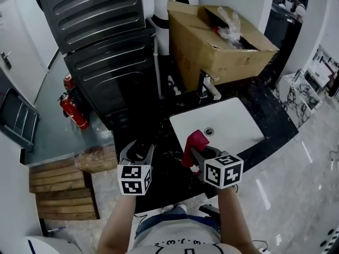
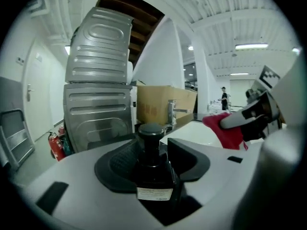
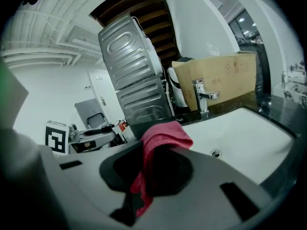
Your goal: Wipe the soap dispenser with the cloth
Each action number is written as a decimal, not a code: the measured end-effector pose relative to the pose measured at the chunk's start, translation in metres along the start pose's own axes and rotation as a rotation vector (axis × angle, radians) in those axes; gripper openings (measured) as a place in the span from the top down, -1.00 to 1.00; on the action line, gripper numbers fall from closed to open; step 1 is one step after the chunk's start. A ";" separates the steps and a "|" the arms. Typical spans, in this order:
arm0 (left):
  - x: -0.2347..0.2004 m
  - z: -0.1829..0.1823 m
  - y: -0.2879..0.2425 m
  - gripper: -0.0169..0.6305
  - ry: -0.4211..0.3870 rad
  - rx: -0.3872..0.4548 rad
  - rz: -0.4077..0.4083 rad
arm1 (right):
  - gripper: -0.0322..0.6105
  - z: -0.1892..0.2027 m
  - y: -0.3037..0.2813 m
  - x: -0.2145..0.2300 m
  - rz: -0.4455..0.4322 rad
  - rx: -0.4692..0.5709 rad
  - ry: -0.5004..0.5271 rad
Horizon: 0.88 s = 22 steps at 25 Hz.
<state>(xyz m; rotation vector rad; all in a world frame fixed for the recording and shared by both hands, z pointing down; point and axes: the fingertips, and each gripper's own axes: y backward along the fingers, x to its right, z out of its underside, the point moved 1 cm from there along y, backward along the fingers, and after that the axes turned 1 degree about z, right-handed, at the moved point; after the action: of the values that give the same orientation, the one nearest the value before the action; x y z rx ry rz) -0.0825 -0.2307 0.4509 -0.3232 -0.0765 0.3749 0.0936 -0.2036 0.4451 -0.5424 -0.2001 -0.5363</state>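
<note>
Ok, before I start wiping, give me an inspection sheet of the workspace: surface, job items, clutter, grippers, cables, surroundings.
Surface: black countertop with a white sink set in it.
Job's things: dark soap dispenser between the left gripper's jaws; red cloth in the right gripper.
Clutter: open cardboard box behind the faucet.
Grippers: left gripper shut on the soap dispenser; right gripper shut on the cloth, by the sink's near corner.
Cables: nothing seen.
Surroundings: stacked grey appliances, fire extinguishers, wooden steps at left.
</note>
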 end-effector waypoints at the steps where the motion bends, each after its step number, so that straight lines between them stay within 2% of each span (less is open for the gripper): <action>1: -0.002 -0.003 -0.001 0.33 0.018 0.005 -0.037 | 0.74 0.001 0.002 0.000 -0.001 0.004 -0.003; 3: -0.005 -0.006 -0.003 0.40 0.032 0.004 -0.105 | 0.74 0.002 0.005 0.000 0.002 0.008 -0.008; 4: -0.005 -0.007 -0.004 0.51 0.032 -0.003 -0.130 | 0.74 0.004 0.007 0.000 0.005 0.009 -0.009; 5: -0.004 -0.008 -0.005 0.56 0.035 -0.008 -0.141 | 0.74 0.005 0.008 0.000 0.007 0.008 -0.009; 7: 0.001 -0.009 -0.007 0.62 0.051 -0.004 -0.110 | 0.74 0.008 0.011 0.000 0.011 0.009 -0.010; 10: 0.017 -0.010 -0.010 0.62 0.065 0.039 0.040 | 0.74 0.009 0.016 0.003 0.020 0.018 -0.016; 16: 0.072 -0.016 -0.011 0.62 0.036 0.173 0.443 | 0.74 0.003 0.022 0.012 0.050 0.040 -0.031; 18: 0.083 -0.016 -0.010 0.62 0.023 0.189 0.510 | 0.74 0.002 0.022 0.013 0.053 0.039 -0.028; 22: 0.081 -0.013 -0.001 0.62 0.005 0.202 0.563 | 0.74 0.002 0.019 0.013 0.057 0.033 -0.023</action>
<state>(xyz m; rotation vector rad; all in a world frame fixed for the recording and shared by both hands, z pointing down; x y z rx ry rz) -0.0056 -0.2049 0.4403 -0.1403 0.0605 0.9329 0.1145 -0.1943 0.4423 -0.5207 -0.2144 -0.4708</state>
